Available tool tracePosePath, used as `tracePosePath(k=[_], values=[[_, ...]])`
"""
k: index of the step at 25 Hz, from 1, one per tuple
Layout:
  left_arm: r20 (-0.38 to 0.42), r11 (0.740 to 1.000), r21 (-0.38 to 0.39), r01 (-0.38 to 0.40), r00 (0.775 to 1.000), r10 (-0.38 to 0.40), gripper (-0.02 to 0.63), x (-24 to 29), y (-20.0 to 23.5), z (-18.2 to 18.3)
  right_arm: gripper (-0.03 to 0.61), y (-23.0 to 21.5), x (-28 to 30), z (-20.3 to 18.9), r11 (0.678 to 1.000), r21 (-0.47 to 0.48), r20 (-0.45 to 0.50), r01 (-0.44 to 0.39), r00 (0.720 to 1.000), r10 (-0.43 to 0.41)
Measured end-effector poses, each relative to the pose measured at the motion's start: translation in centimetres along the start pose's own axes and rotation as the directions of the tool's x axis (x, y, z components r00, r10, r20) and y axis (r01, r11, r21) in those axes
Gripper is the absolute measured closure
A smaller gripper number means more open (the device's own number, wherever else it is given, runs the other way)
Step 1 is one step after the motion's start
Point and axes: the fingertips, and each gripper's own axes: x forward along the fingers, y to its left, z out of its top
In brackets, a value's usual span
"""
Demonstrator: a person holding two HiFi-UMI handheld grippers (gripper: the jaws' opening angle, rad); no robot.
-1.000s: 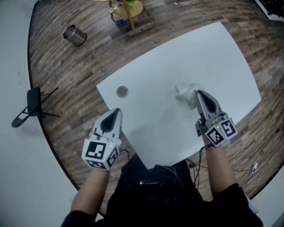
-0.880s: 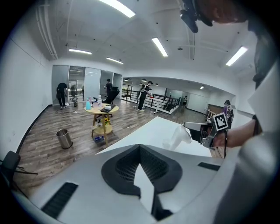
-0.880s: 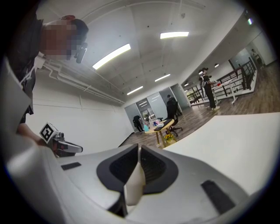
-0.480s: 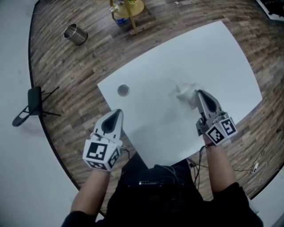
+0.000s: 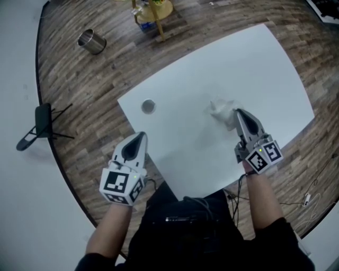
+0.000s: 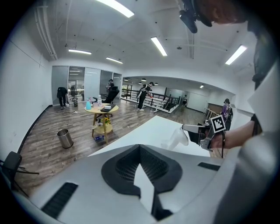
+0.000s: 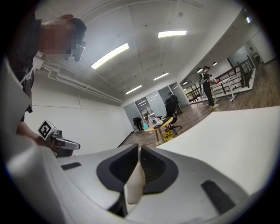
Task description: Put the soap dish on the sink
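A white soap dish hangs just above the white table, right of centre. My right gripper is shut on its near edge. In the right gripper view a pale sliver of the dish shows pinched between the jaws. The left gripper view shows the dish sticking out from the right gripper. A small round grey disc lies on the table near its left corner. My left gripper hovers at the table's near left edge, shut and holding nothing.
On the wooden floor stand a metal bin, a round yellow side table and a black folding stand. Several people stand far off in the hall in the left gripper view.
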Motion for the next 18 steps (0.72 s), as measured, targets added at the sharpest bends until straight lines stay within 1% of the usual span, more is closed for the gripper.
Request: tracePosePath(k=[11,18], values=[[0.007,1.0,0.017,0.014,1.0,-0.014,0.624,-0.6,-0.8,0.2,0.549,0.3,-0.8,-0.8,1.0,0.002,-0.006,0.008,1.0,-0.008],[0.019,1.0,0.026,0.014,1.0,-0.014,0.624,-1.6,-1.3,0.4,0.549,0.6,-2.0,-1.6,1.0,-0.017,-0.024,0.004,1.0,-0.005]])
